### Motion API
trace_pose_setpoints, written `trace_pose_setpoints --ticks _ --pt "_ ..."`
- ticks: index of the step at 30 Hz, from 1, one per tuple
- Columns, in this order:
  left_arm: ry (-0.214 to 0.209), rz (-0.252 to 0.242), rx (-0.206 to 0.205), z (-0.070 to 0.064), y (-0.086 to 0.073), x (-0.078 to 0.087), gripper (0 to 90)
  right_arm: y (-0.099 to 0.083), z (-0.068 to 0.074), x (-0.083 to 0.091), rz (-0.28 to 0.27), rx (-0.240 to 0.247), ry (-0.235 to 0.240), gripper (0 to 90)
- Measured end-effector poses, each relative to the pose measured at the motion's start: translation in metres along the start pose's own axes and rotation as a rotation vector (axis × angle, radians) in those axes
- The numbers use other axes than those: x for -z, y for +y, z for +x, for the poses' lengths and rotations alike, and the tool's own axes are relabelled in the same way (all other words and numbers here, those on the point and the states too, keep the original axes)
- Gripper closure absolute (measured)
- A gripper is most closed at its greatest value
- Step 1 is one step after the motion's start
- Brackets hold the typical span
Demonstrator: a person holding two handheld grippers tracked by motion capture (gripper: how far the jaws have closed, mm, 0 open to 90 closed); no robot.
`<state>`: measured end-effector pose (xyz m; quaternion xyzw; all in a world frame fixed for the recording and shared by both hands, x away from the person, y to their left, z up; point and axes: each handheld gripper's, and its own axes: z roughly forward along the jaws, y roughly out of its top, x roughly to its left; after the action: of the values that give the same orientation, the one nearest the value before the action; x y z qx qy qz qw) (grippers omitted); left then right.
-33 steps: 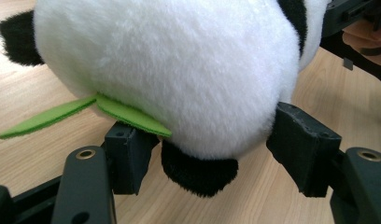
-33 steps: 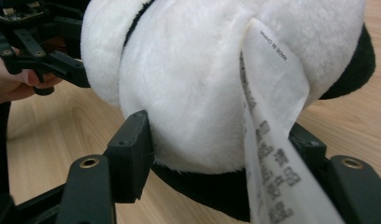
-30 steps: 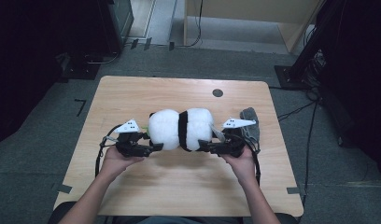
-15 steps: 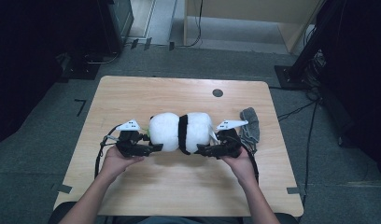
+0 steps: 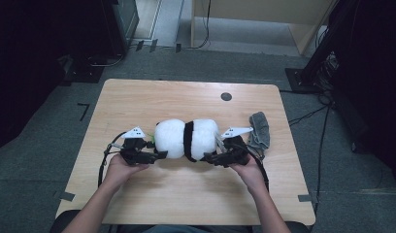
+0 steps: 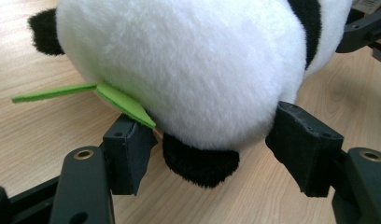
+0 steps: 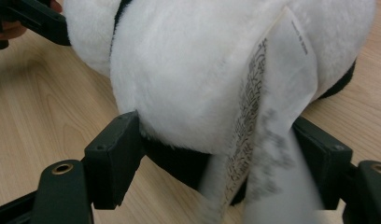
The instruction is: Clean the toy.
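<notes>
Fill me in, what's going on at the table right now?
A person holds a tool in each hand at either end of a plush panda lying on the wooden table. The left tool has its jaws around the head end, by the green leaf; the right tool brackets the tagged end. A grey cloth lies to the right.

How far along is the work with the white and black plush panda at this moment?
Done: the left gripper and right gripper have each reached one end of the white and black plush panda. In hand: jaws straddle the plush, which lies on the wooden table. Left: probably gripping firmly and lifting it; the grey folded cloth lies untouched.
</notes>
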<state>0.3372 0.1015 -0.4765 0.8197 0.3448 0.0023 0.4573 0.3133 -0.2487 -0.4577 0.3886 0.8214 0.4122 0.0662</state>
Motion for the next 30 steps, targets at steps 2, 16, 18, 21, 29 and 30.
trace_pose_setpoints --ticks 2,16,18,21,29,30 --pt "0.007 -0.003 -0.004 0.000 0.000 0.001 31.9 -0.002 0.000 -0.001 0.012 0.002 0.007 25.0" --pt "0.049 -0.080 -0.035 0.001 0.008 0.018 34.4 -0.007 -0.002 0.013 -0.054 0.075 -0.067 23.4" --pt "0.047 -0.093 -0.039 0.001 0.012 0.022 34.3 -0.007 -0.007 0.017 -0.078 0.058 -0.037 24.4" --pt "0.043 -0.121 -0.048 0.000 0.018 0.026 34.3 -0.009 -0.013 0.022 -0.116 0.027 0.040 24.3" --pt "0.039 -0.105 -0.092 -0.001 0.035 0.023 33.6 -0.016 -0.017 0.022 -0.085 0.074 -0.057 21.5" --pt "0.038 -0.106 -0.096 -0.001 0.037 0.022 33.5 -0.017 -0.018 0.022 -0.084 0.074 -0.051 22.6"
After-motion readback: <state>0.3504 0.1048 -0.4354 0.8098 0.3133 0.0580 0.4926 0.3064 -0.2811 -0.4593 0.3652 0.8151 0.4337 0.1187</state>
